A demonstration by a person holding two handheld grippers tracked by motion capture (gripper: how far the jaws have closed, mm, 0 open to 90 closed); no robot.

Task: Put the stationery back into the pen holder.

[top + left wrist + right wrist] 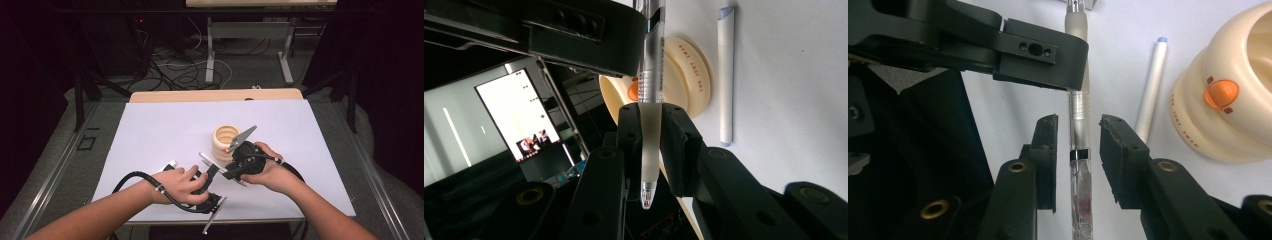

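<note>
Left gripper (649,150) clamps a clear pen (650,100) by its grip; right gripper (1078,150), jaws apart, straddles its barrel, probably about to close for a handover.

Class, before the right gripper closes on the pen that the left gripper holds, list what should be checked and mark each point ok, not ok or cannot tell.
1. Left gripper shut on the pen: ok.
2. Pen lies between the open jaws of the right gripper: ok.
3. Right jaws touching the pen: not ok, gaps on both sides.
4. White marker outside the jaws: ok.
5. Cream holder clear of the grippers: ok.
6. Pen cap off: cannot tell.
</note>
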